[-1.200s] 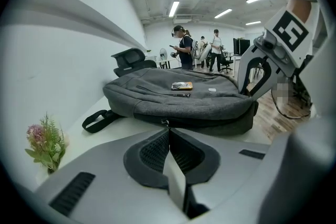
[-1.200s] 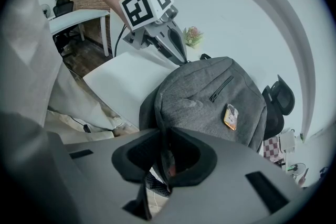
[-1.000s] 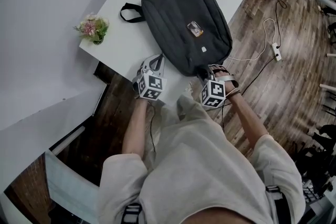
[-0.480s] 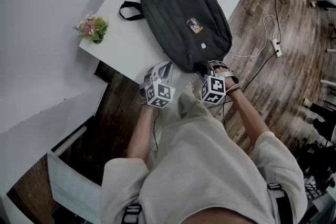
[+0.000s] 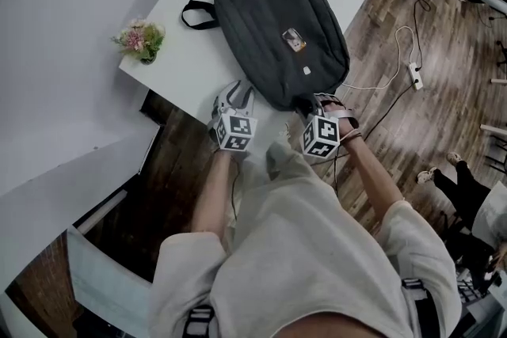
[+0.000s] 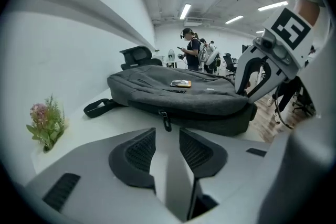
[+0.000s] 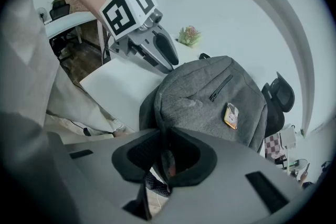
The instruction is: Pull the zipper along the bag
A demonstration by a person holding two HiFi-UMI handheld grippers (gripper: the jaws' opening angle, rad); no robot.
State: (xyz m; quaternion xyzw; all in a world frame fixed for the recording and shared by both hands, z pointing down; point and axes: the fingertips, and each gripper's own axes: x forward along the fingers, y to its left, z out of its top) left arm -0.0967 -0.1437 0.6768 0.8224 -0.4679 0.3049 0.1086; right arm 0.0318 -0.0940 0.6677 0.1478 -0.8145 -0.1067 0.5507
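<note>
Zipper pull [image 6: 166, 119] of the dark grey fabric backpack [image 5: 277, 28] on the white table [image 5: 178, 59] hangs just ahead of the left gripper [image 6: 168, 136], its empty jaws just opened wide. Right gripper [image 7: 165, 150] pinches the backpack's near corner; pink flowers [image 5: 141, 41] stand aside.

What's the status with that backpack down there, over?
Left tongs just opened, empty, facing black zipper pull. Right tongs clamped on near corner of dark grey fabric backpack. Path to pull clear.

R gripper [image 7: 164, 139] jaws clamped on grey bag [image 7: 210, 97] near edge; L gripper [image 7: 165, 63] just beside bag, over white table [image 7: 113, 86].
</note>
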